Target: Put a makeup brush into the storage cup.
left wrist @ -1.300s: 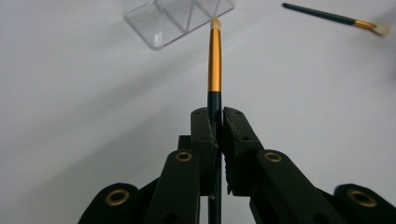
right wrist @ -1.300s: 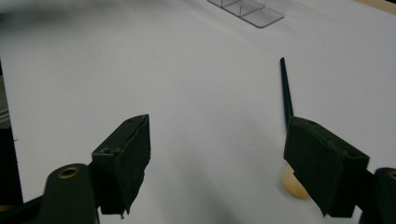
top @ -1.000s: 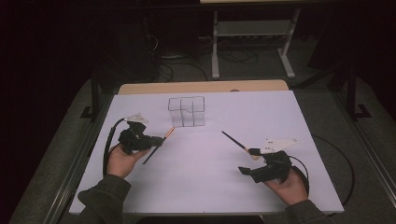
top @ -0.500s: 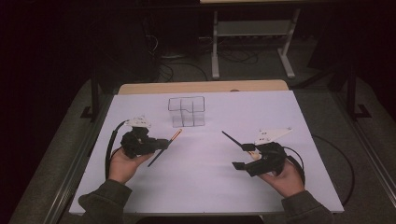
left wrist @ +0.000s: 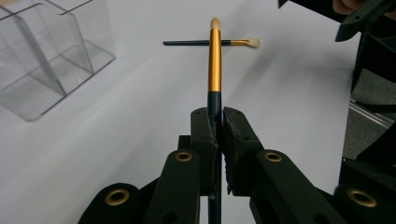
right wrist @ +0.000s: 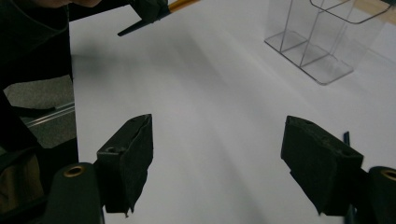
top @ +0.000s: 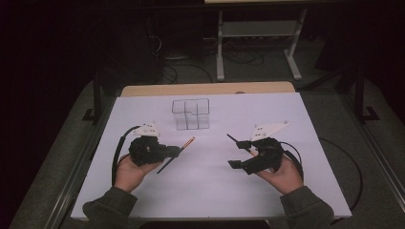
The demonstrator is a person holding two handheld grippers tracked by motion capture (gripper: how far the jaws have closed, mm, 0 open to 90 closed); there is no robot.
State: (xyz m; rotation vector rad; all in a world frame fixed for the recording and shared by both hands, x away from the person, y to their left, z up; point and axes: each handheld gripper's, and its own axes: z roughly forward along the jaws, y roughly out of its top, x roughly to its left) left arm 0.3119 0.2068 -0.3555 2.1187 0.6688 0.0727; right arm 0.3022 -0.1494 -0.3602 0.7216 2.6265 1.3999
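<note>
**A:** Nearest first: what is the left gripper doing, off the worktop's left edge?

**B:** Its jaws are pinched on the dark handle of a gold-banded brush, held clear of the white worktop with the pale tip pointing away. My guess is it's gripped low on the handle so the tip can go into something.

**A:** And the right gripper?

**B:** Jaws spread wide, nothing between them. It hovers toward the right edge, just beside a second brush lying flat on the sheet, probably lined up to take it.

**A:** Farther back?

**B:** A clear compartmented organizer stands empty near the far edge, about the middle, likely where the brushes belong.
</note>
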